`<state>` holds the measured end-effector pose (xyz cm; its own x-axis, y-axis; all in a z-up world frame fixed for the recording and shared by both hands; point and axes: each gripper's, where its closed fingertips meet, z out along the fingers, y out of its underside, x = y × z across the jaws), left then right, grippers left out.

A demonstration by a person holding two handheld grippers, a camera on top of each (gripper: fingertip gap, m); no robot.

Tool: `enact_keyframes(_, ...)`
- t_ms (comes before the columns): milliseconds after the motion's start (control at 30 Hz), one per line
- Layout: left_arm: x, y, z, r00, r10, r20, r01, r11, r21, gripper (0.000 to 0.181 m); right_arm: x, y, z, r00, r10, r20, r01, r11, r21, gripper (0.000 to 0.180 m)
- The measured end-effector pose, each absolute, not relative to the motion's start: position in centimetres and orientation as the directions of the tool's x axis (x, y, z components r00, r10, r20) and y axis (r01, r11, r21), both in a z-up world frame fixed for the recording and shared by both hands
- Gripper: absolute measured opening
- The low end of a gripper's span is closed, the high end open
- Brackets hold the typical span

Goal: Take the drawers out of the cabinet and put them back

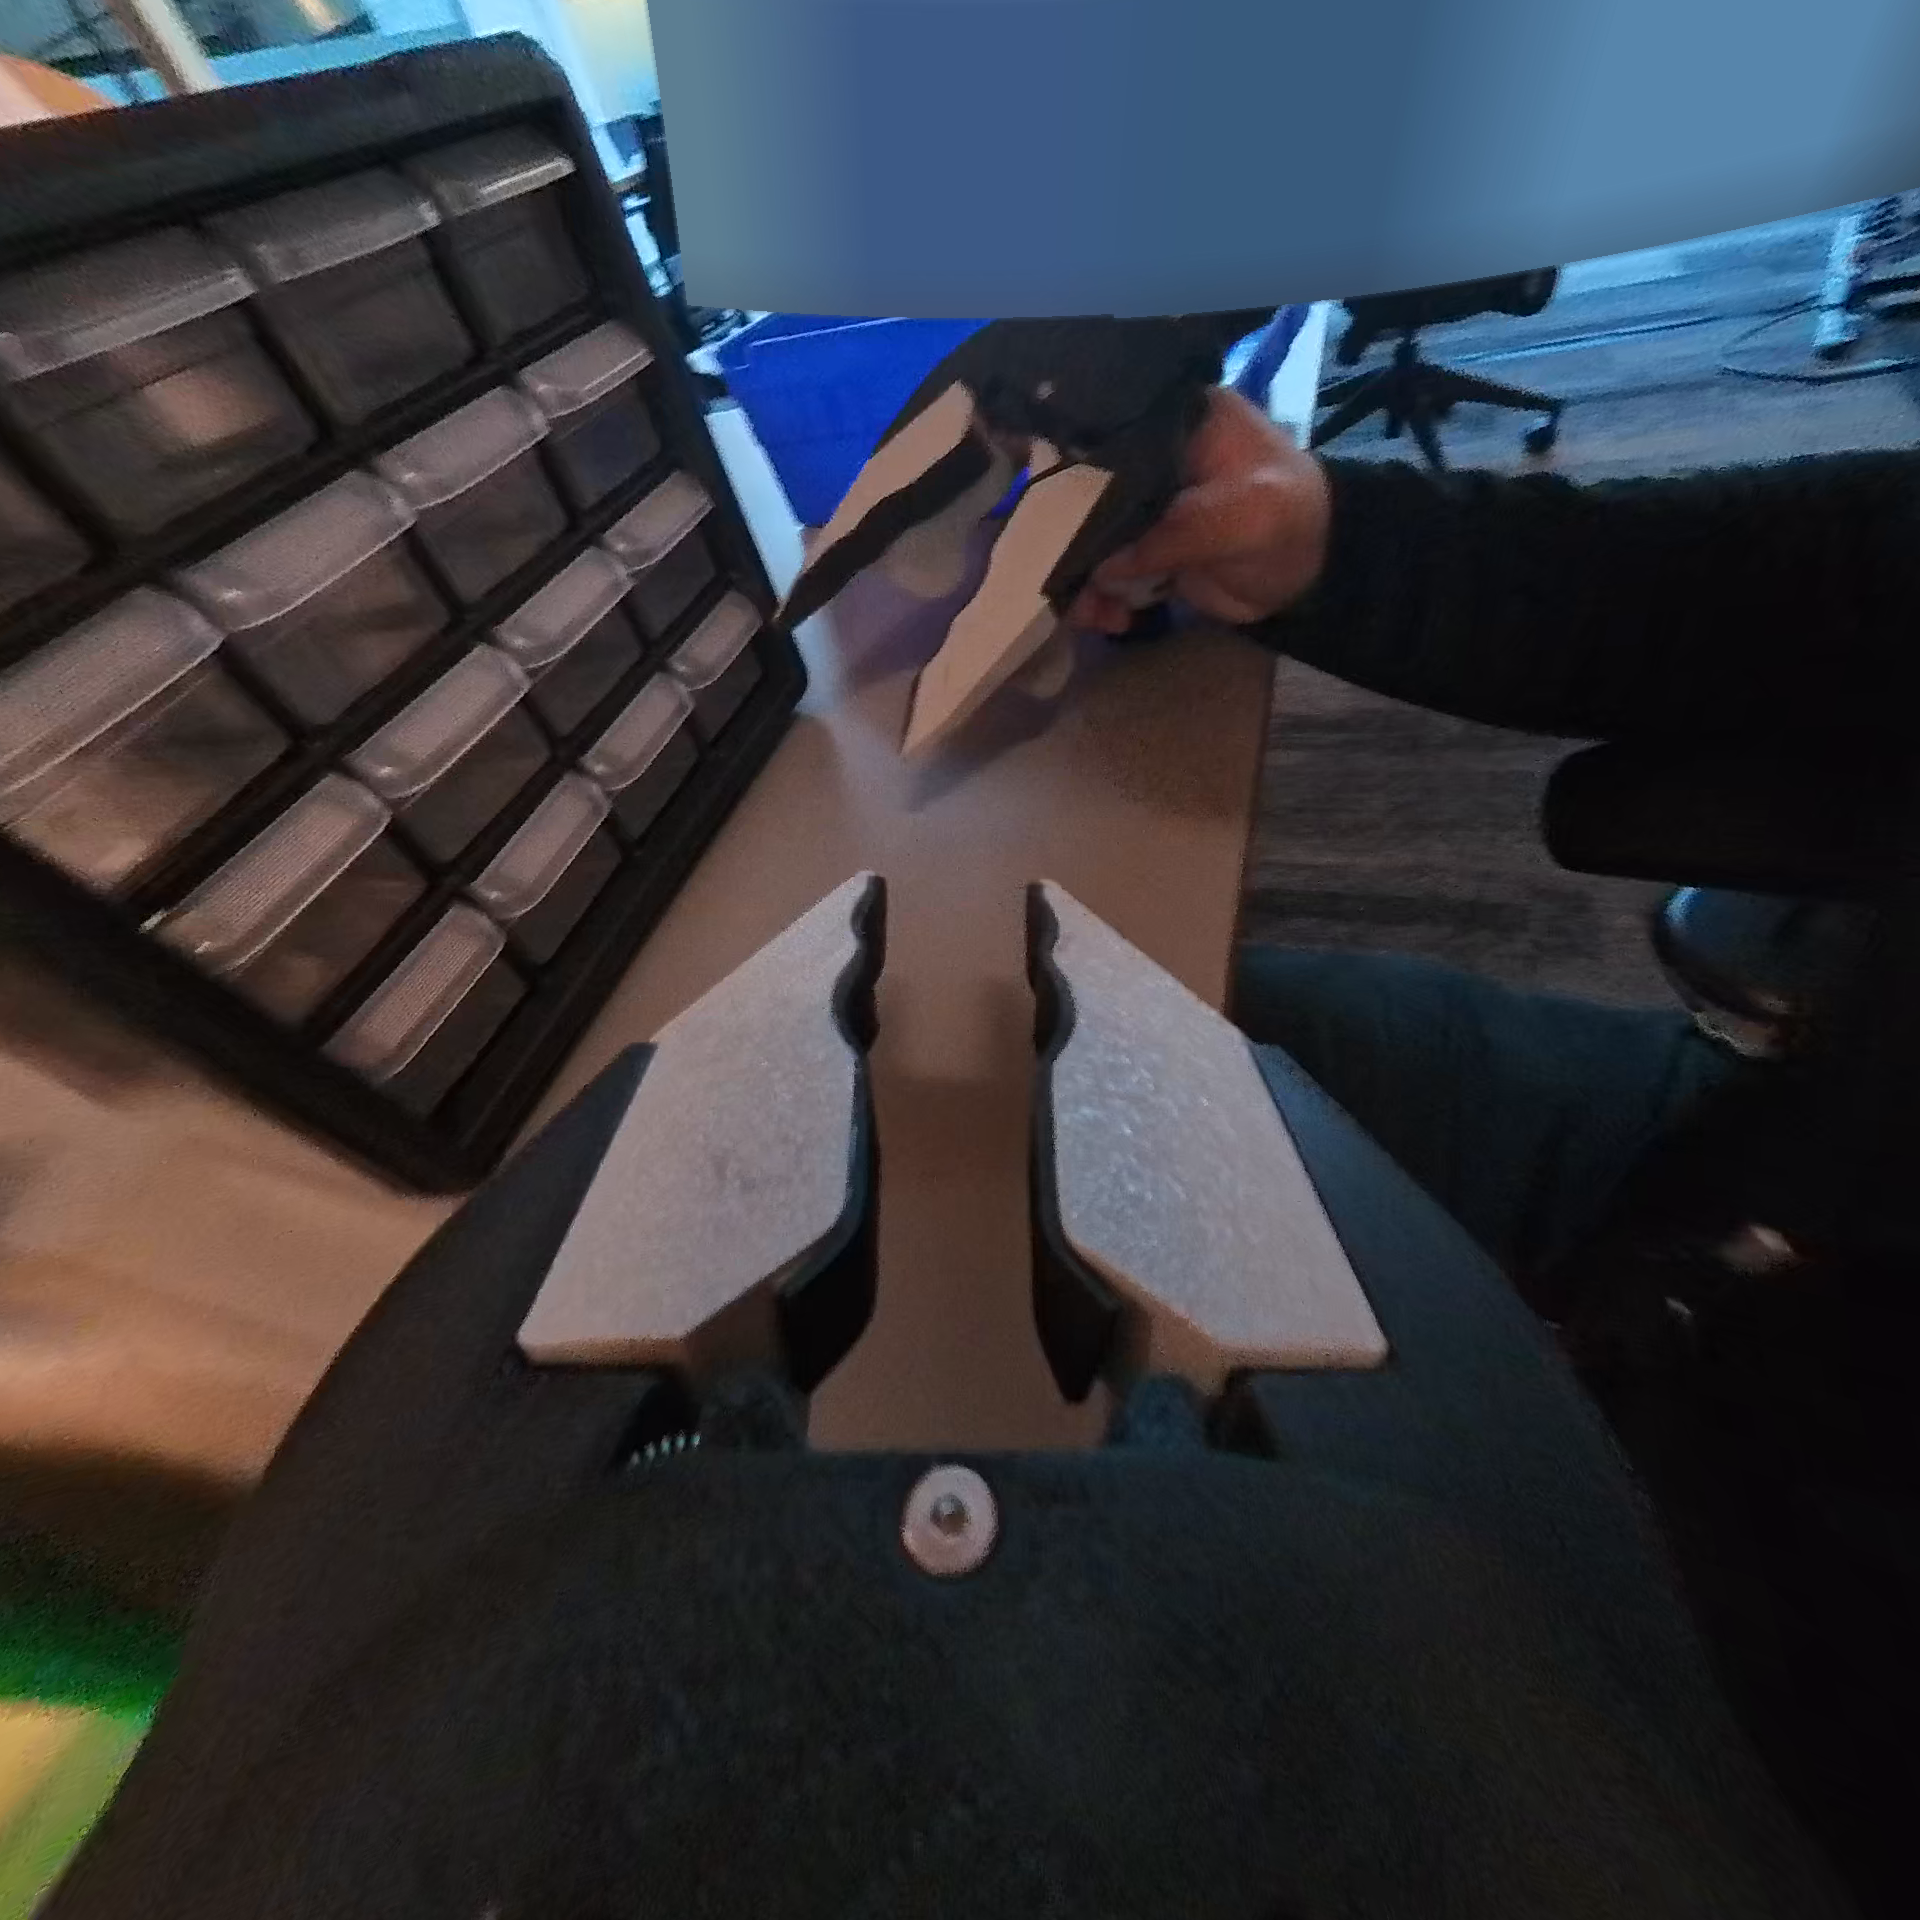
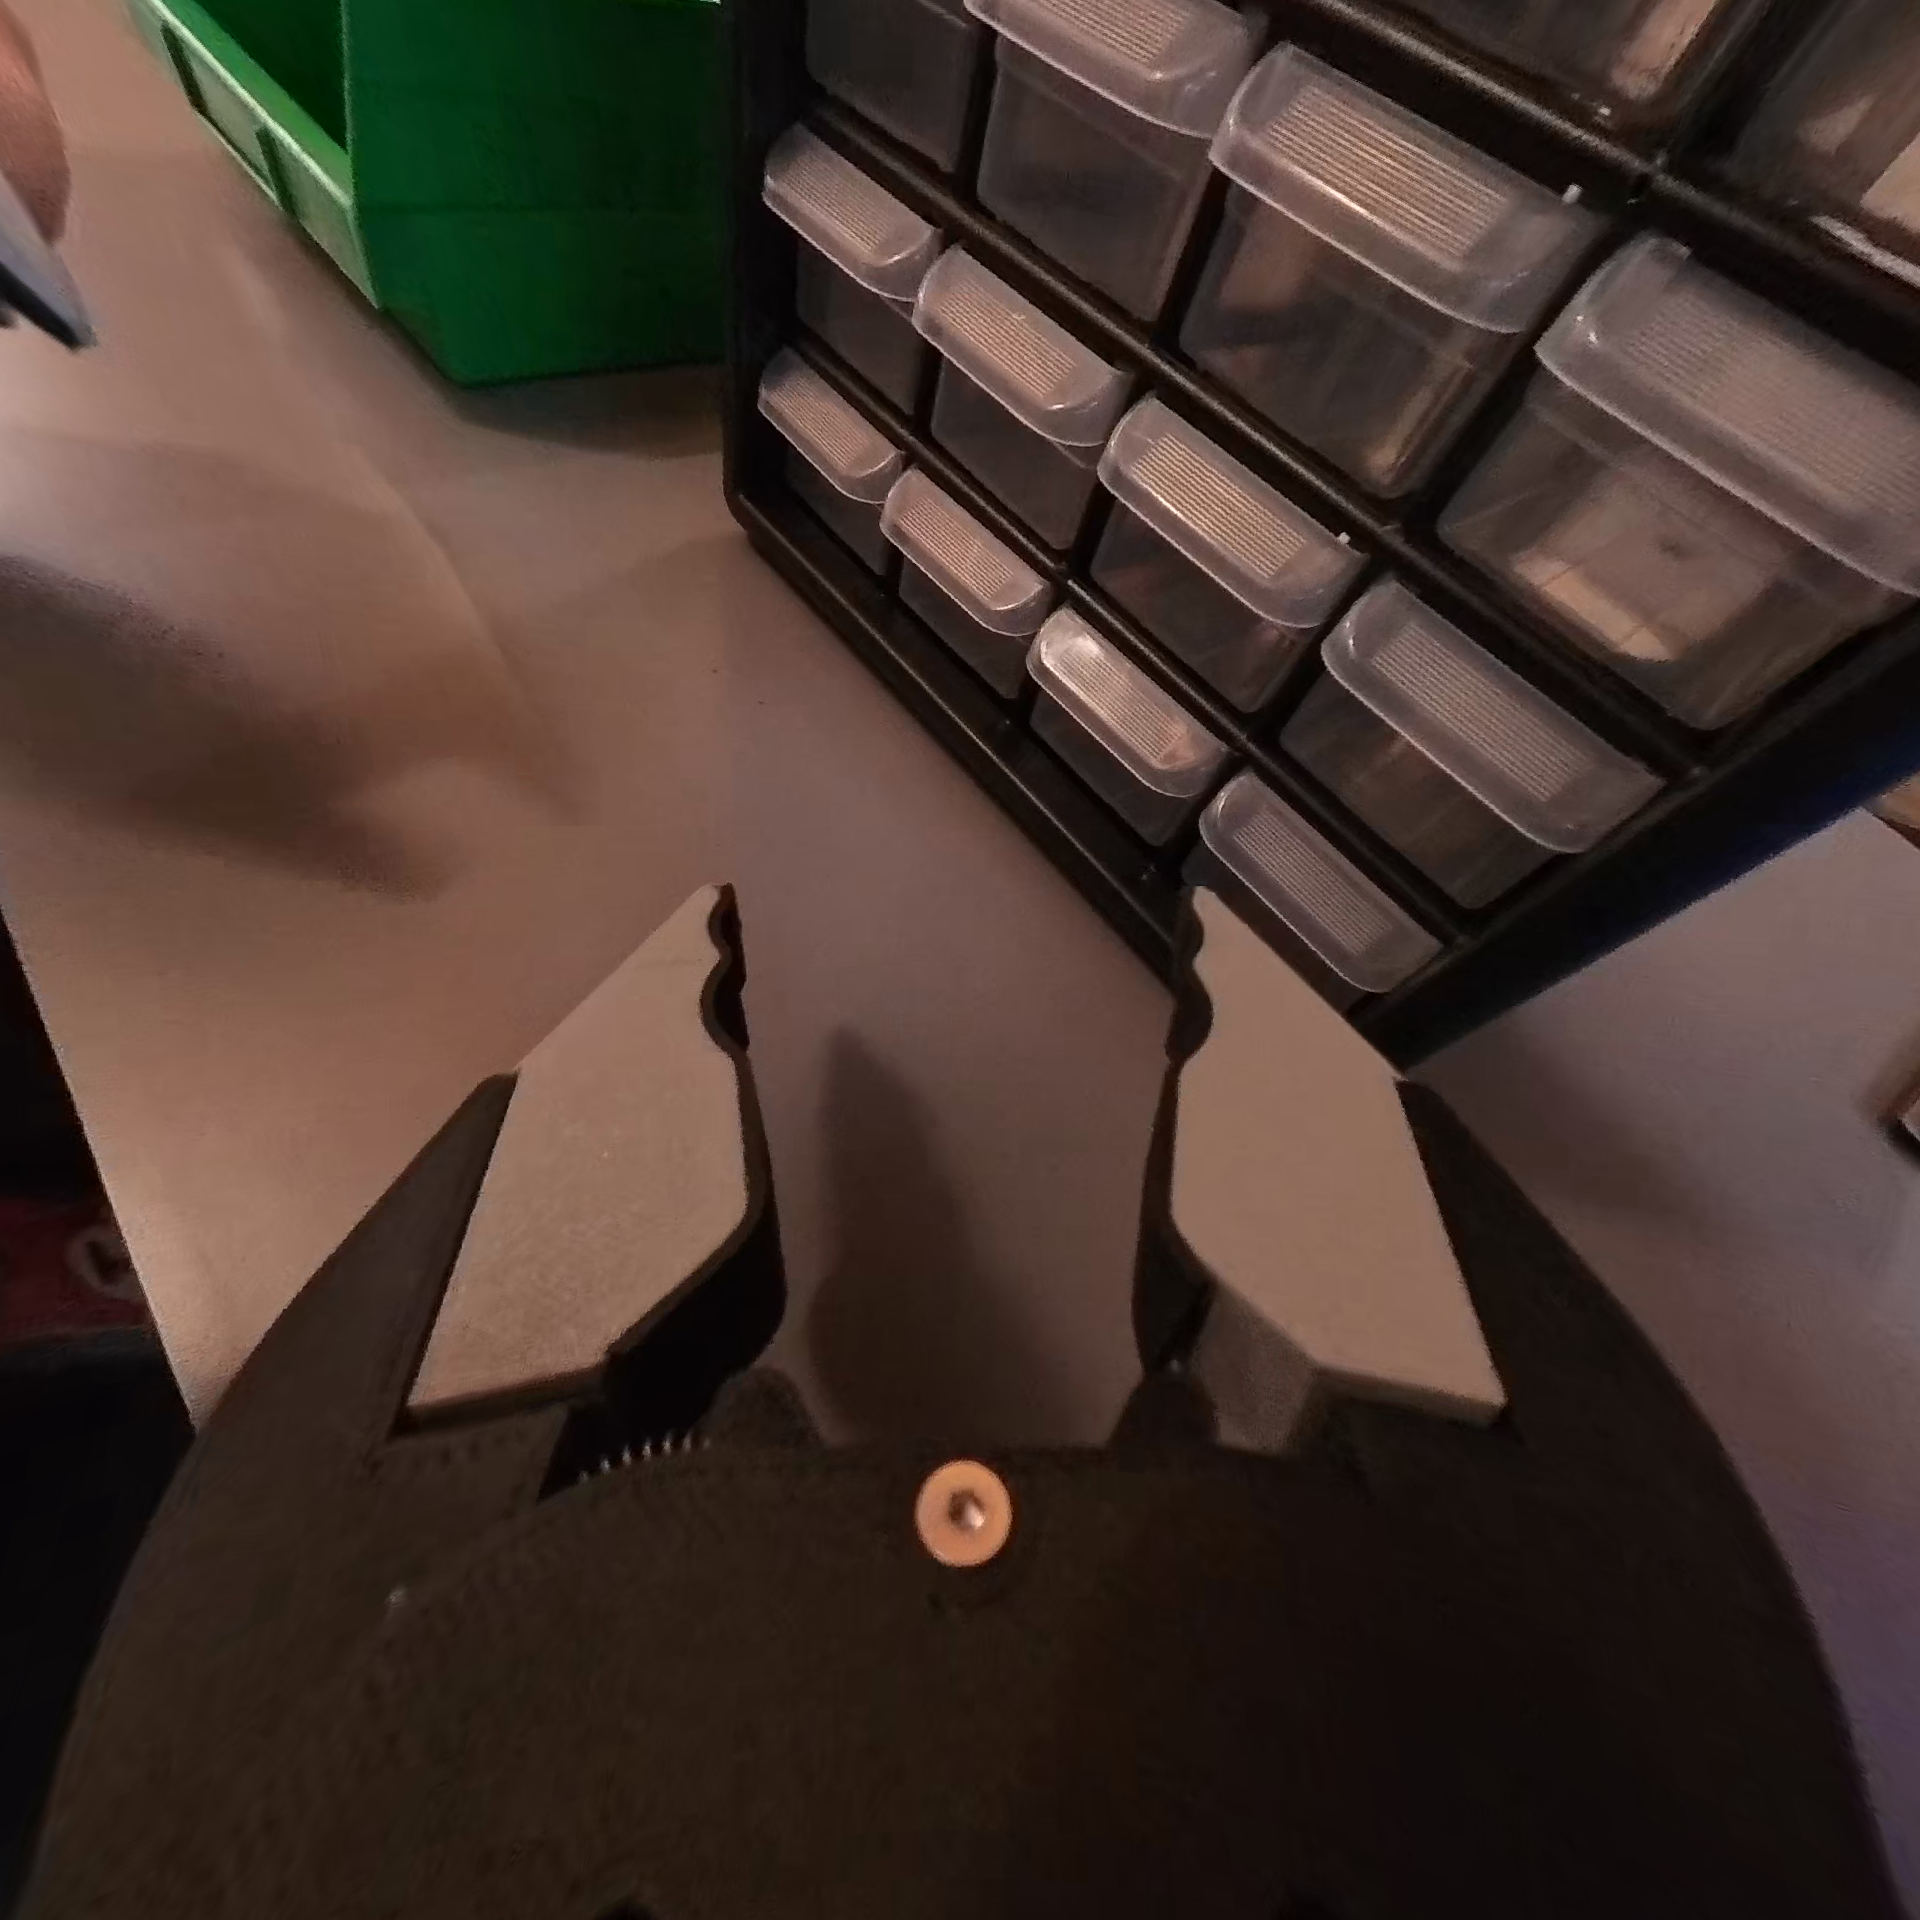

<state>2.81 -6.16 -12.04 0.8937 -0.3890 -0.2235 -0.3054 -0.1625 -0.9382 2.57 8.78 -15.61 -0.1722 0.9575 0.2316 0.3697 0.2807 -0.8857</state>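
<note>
A black cabinet [image 1: 94, 177] with several clear plastic drawers [image 1: 312, 623] stands on the table; every drawer I can see sits in its slot. In the right wrist view the cabinet [image 2: 1091, 831] fills the upper right, its drawers [image 2: 1226, 551] pushed in. My left gripper [image 1: 956, 894] is open and empty, low over the table to the right of the cabinet's front. My right gripper [image 2: 961, 904] is open wide and empty, just in front of the cabinet's lower corner. It also shows in the left wrist view [image 1: 842, 675], held by a hand [image 1: 1236, 520].
The brown table [image 1: 1091, 810] ends at an edge on the right, with the person's leg beyond it. A green bin [image 2: 488, 187] stands left of the cabinet. A blue bin [image 1: 831, 384] and an office chair [image 1: 1434, 364] are farther back.
</note>
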Motion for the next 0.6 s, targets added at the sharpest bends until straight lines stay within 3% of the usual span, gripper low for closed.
enact_keyframes(100, 4.2, -5.9, -10.3, 0.858, -0.492, -0.146, -0.216, -0.088, -0.972, 0.024, 2.5, 8.5, -15.8, -0.191, 0.955, 0.227, 0.378, 0.285, -0.881, 0.077)
enact_keyframes(233, 3.8, -5.6, -9.9, 0.863, -0.502, -0.056, -0.117, -0.090, -0.989, 0.025, 2.6, 8.1, -15.8, -0.211, 0.951, 0.228, 0.367, 0.293, -0.883, 0.076)
enact_keyframes(433, 3.9, -5.3, -11.5, 0.907, -0.418, -0.046, -0.138, -0.193, -0.971, 0.029, 2.6, 7.9, -15.5, -0.210, 0.950, 0.232, 0.353, 0.295, -0.888, 0.076)
enact_keyframes(600, 2.8, -4.6, -11.7, 0.972, -0.224, -0.077, -0.150, -0.330, -0.932, 0.021, 2.5, 7.6, -15.5, -0.224, 0.943, 0.248, 0.345, 0.314, -0.884, 0.084)
